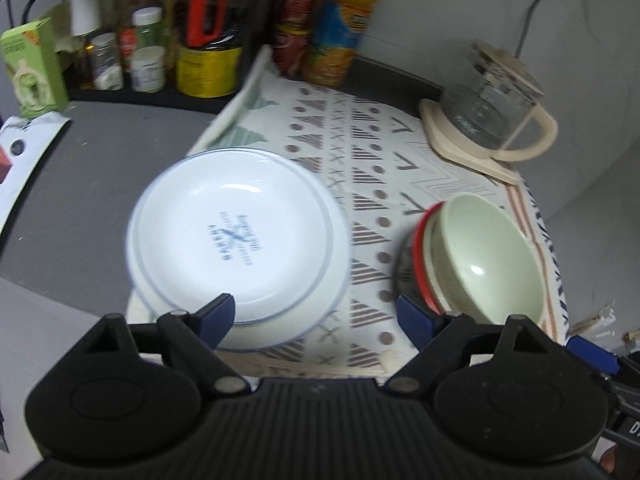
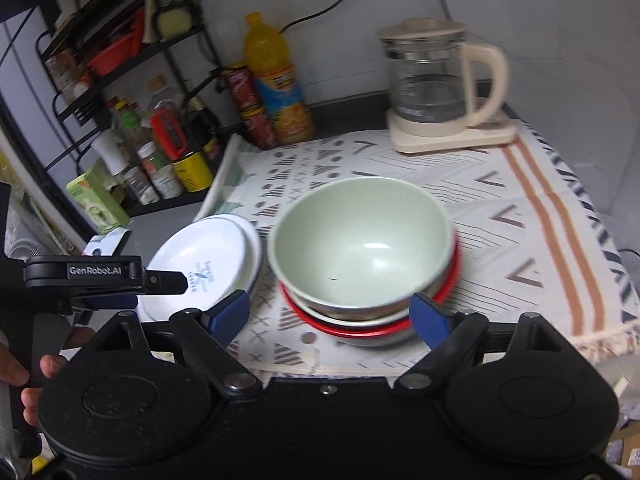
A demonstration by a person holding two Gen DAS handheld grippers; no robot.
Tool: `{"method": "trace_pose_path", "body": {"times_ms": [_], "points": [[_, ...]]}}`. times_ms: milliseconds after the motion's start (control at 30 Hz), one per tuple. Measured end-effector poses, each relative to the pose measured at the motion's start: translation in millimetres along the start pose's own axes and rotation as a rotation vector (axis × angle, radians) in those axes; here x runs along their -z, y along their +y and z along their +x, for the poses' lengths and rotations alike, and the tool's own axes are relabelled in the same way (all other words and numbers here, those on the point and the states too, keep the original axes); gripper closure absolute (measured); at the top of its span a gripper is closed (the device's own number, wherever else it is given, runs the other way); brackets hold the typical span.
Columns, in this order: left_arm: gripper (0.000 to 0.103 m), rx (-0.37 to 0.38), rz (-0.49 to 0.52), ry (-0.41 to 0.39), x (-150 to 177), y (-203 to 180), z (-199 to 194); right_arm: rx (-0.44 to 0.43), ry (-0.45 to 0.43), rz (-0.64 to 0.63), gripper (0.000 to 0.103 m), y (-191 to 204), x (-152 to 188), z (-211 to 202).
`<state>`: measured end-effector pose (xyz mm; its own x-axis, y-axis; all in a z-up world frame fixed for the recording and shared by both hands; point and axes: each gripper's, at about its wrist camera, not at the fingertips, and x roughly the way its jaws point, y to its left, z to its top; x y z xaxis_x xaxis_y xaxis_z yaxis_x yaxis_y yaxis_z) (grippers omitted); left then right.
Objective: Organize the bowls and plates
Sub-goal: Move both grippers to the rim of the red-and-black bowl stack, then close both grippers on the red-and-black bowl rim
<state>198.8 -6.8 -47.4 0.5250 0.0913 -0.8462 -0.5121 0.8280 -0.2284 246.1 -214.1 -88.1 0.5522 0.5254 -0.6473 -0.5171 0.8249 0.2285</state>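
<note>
Left wrist view: the left gripper gapes empty above stacked white blue-rimmed plates, at nine o'clock of the pale green bowl nested in red-rimmed bowls. The right gripper likewise stands wide, holding nothing, on the patterned cloth.

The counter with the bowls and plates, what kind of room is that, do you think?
Most likely a home kitchen counter. A rack of spice jars stands at the back left, an electric glass kettle sits on its base, and stacked bowls and plates rest on a patterned mat.
</note>
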Motion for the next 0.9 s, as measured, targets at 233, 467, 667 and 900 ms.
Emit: {"method": "trace_pose_path", "body": {"times_ms": [233, 467, 667, 900], "points": [[0.016, 0.069, 0.047, 0.013, -6.4, -26.8, 5.9, 0.053, -0.019, 0.07, 0.015, -26.2, 5.8, -9.3], [0.016, 0.149, 0.088, 0.044, -15.6, -42.5, 18.6, 0.1, -0.043, 0.146, 0.011, -38.9, 7.5, -13.2], [0.016, 0.195, 0.132, 0.067, -27.0, -52.1, 34.9, 0.144, -0.051, 0.218, 0.01, -46.8, 7.7, -7.6], [0.016, 0.228, 0.191, 0.122, -45.1, -61.3, 62.4, 0.185, -0.048, 0.335, 0.007, -54.5, 11.0, 3.1]]}}
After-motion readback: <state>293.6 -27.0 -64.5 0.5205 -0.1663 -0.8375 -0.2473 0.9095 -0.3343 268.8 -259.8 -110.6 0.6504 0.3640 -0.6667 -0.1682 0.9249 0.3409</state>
